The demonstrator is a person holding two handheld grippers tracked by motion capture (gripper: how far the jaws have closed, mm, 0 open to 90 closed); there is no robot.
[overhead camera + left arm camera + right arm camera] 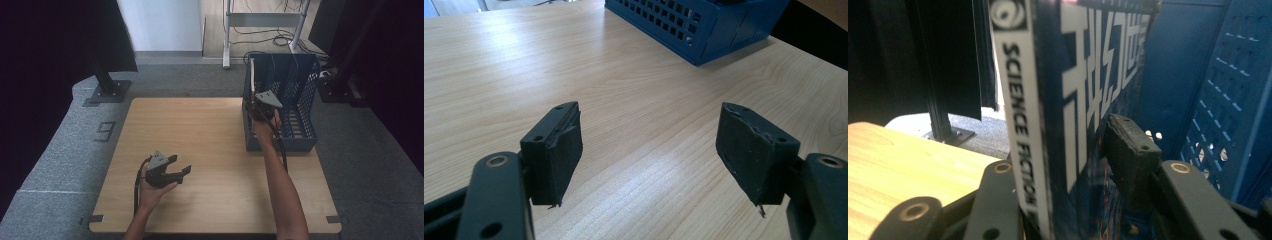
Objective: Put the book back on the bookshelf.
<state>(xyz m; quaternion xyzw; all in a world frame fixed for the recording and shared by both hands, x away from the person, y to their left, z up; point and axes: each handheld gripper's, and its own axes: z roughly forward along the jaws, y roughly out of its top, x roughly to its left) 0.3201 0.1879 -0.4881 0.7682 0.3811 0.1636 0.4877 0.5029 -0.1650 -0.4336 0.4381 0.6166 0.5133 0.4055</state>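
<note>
Right gripper (1073, 165) clamps upright book (1068, 100), spine vertical, in blue rack (305, 100).

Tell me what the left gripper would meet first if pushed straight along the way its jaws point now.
Probably the blue file rack. The left gripper is open over bare wooden table, with nothing between its jaws and the rack's near wall; if angled downward, it could graze the tabletop first.

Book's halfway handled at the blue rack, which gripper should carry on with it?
Right. The right gripper has its jaws around the book at the blue file rack. The left gripper is open over bare table, away from the rack.
</note>
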